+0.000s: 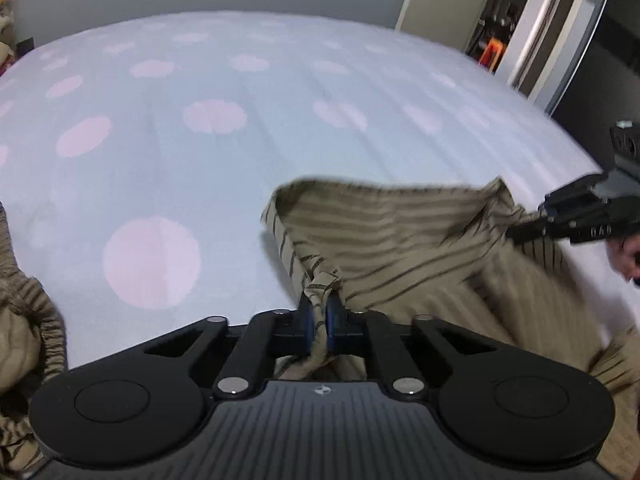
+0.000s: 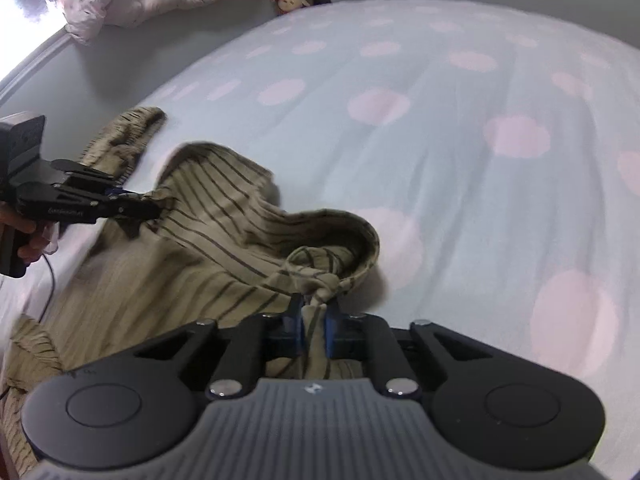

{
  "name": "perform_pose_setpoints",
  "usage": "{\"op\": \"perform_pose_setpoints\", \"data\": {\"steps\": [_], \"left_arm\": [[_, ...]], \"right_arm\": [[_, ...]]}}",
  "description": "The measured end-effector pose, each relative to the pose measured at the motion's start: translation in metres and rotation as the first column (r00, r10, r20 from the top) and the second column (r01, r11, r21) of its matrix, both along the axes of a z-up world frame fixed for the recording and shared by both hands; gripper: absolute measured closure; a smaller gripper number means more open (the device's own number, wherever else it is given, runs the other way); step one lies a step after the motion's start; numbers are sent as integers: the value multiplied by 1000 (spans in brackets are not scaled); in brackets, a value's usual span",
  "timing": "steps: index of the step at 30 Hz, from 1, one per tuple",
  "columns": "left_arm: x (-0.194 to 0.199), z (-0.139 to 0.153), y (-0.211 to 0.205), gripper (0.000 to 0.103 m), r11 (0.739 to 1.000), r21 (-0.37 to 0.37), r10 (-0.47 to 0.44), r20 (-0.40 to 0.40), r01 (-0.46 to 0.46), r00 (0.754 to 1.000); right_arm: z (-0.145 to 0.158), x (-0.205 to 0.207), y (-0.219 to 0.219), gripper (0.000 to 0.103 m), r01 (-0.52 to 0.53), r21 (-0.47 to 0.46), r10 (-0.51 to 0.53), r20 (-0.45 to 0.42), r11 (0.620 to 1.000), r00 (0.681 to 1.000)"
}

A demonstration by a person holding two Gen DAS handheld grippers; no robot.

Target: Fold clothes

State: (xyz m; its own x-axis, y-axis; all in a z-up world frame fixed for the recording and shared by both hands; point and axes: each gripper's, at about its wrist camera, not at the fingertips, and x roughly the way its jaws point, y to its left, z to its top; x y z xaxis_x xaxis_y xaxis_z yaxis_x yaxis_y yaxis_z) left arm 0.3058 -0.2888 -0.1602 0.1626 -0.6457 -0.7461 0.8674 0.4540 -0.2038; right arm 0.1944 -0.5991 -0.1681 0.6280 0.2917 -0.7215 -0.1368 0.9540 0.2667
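My left hand-held gripper (image 1: pixel 320 312) is clamped on a bunched edge of the striped beige garment (image 1: pixel 384 236), low in the centre of the left wrist view, the blue pads (image 1: pixel 334 316) pinching the cloth between them. My right hand-held gripper (image 2: pixel 314 320) is clamped the same way on another gathered bit of that garment (image 2: pixel 224 232), low in the centre of its own view. Each gripper also shows in the other camera: the right one (image 1: pixel 516 234) at the right edge, the left one (image 2: pixel 156 210) at the left edge, both biting the fabric.

The garment lies on the bed (image 1: pixel 200 140), on a pale blue sheet with pink spots, its held edge raised between the 2 grips and the rest spread toward the bottom of both frames.

I judge this the start of a fold: both corners are taken. Next I need to lift them together, keep the edge taut and carry it evenly over the body of the cloth.

The lower part of the garment is cut off by the frames and hidden behind the gripper bodies, so I cannot tell which piece of clothing it is. Another beige cloth (image 1: pixel 24 320) sits at the lower left of the left view, blurred
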Motion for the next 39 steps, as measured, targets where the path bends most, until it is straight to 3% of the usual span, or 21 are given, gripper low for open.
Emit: {"op": "perform_pose_setpoints", "data": {"steps": [6,11,16,19,26,32,34,36,39], "left_arm": [[-29,59,33,101,997,-67,-24,62,28,998],[-86,101,80,101,989,-123,-56,167,77,984],[-147,111,126,101,986,-126,-78,241,111,967],[-175,107,142,101,986,-116,-88,243,119,966],[-213,71,161,101,982,33,-189,172,186,967],[-227,35,151,100,946,227,-260,101,232,960],[-230,32,148,98,934,269,-271,104,235,957],[-232,31,146,88,924,300,-280,106,238,954],[-244,38,157,77,923,313,-278,138,224,951]], "right_arm": [[65,-32,20,93,-81,-35,84,97,996,992],[109,-89,44,93,-158,-72,169,186,985,968],[121,-151,67,93,-211,-132,237,224,969,945],[116,-187,75,93,-225,-130,249,219,966,943],[73,-239,95,93,-272,-109,283,102,956,954],[34,-248,117,92,-302,-160,298,-47,940,953],[29,-250,124,86,-316,-196,305,-82,928,949],[27,-257,129,82,-317,-228,302,-101,920,948],[36,-269,129,62,-292,-263,279,-84,920,957]]}}
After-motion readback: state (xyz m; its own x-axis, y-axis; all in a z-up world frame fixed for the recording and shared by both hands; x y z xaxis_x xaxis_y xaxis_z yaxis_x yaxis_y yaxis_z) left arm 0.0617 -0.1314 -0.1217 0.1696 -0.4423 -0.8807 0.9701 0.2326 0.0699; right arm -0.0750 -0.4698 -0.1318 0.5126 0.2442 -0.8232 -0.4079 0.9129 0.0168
